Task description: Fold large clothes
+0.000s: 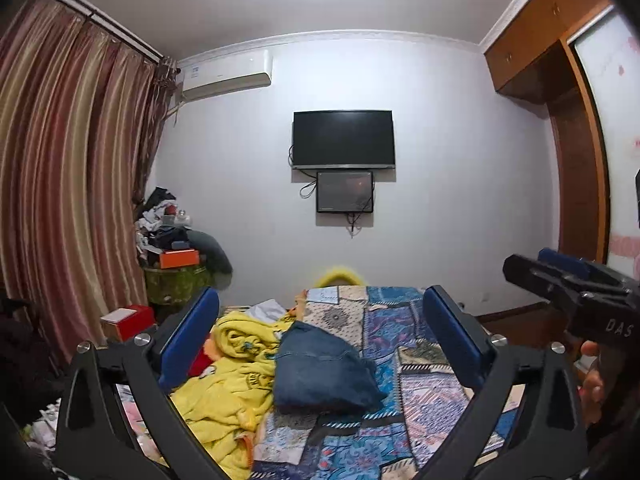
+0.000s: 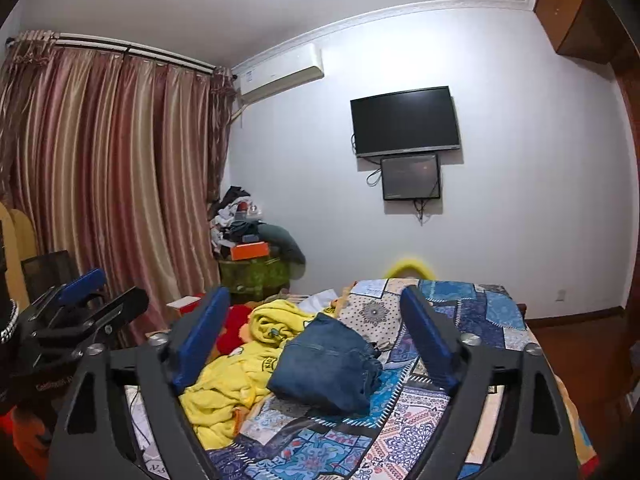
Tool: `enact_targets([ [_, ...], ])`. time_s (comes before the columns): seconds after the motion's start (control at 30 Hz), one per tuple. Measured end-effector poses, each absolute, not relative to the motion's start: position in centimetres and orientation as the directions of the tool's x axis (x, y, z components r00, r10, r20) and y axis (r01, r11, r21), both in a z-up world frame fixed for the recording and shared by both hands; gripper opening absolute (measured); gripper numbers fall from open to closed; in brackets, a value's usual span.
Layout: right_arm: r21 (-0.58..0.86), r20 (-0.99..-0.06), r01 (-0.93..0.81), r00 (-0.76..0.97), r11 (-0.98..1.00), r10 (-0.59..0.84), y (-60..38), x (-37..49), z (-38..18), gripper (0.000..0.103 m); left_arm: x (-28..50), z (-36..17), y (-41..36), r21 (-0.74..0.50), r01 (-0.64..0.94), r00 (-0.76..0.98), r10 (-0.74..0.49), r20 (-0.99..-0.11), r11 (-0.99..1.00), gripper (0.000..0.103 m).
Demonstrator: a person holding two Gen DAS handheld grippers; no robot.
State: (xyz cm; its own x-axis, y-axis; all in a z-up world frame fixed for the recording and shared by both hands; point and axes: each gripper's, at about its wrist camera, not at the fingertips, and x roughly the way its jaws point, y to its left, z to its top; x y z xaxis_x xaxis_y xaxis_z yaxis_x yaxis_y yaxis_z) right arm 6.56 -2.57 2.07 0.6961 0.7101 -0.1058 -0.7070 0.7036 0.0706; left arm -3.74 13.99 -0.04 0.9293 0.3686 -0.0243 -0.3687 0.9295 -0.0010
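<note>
Folded jeans (image 1: pixel 324 368) lie mid-bed, just beside a rumpled yellow robe (image 1: pixel 232 380) toward the bed's left edge.

You hold the left gripper (image 1: pixel 320 340) and right gripper (image 2: pixel 316 332) above the patchwork bedspread (image 1: pixel 416 360), fingers spread wide, gripping nothing. Striped curtains (image 1: pixel 60 184), a wall television (image 1: pixel 343 139) and an air conditioner (image 1: pixel 228 76) frame the bedroom; "DAS" shows on the right gripper's body.

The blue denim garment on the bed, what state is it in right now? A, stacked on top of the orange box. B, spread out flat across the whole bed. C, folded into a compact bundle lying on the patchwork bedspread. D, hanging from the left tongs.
C: the blue denim garment lies as a folded bundle on the patchwork bedspread, beside the yellow blanket, with both tongs open and clear of it.
</note>
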Motion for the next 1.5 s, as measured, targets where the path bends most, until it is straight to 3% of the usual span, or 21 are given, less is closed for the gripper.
enact_targets([
  [0.13,0.055,-0.121,-0.696,0.708,0.716,0.696,-2.1,6.6,2.0,0.103,-3.4,-0.3,13.8,-0.006,-0.373,0.927,0.372,-0.042,0.928,0.103],
  [1.5,0.044,-0.138,-0.655,0.744,0.754,0.654,-3.4,5.9,1.7,0.103,-3.2,-0.9,14.2,-0.026,-0.362,0.931,0.360,-0.059,0.932,0.103],
])
